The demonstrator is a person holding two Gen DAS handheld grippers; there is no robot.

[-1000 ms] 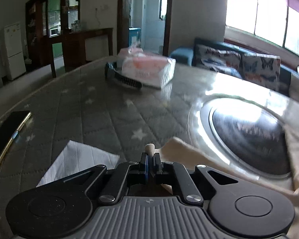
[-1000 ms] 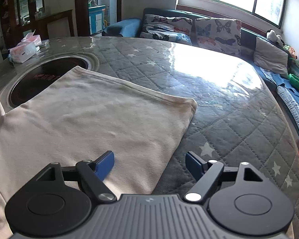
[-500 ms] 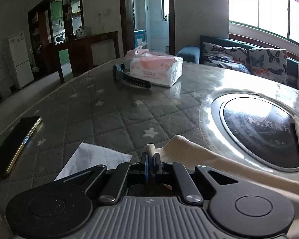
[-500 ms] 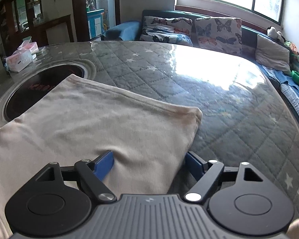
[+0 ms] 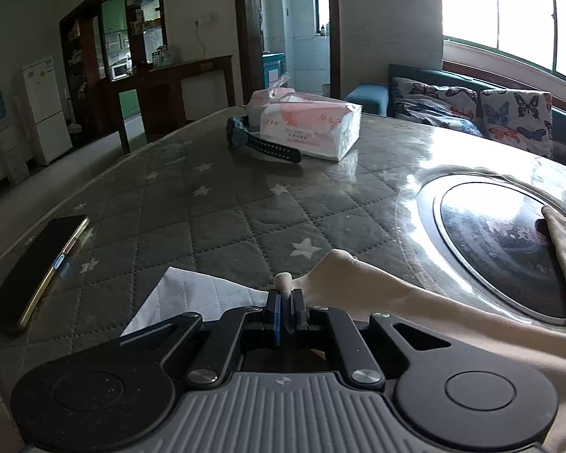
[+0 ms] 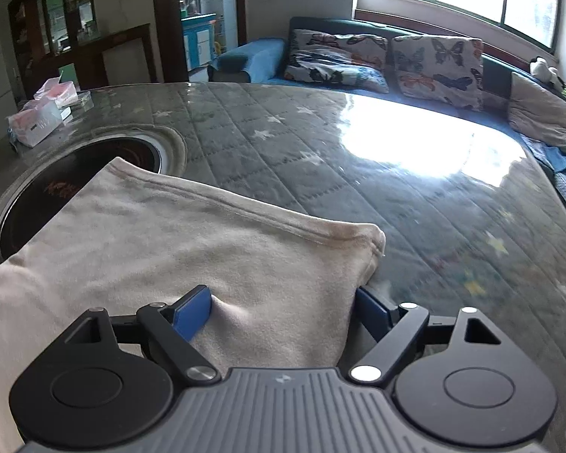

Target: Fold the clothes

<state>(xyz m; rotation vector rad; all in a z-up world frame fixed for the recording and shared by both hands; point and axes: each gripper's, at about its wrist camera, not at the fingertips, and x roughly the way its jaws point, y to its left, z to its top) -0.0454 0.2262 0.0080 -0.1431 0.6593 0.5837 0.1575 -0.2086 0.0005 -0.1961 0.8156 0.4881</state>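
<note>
Quilted, star-patterned table [image 6: 415, 196] with a beige garment [image 6: 177, 249] spread across its near side.
Left gripper [image 5: 285, 315] is clamped on a fabric tip; right gripper [image 6: 283, 311] gapes wide, straddling the near-right edge, hem running far-left.

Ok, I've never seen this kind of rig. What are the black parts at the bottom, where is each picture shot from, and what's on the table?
Each picture comes from a camera on a hand-held two-finger gripper, looking along its fingers. The left gripper is shut on a bit of the beige garment. The right gripper is open, with the garment between its fingers. On the quilted table lie a phone, a white cloth, a tissue pack, a watch and a round dark hob.
</note>
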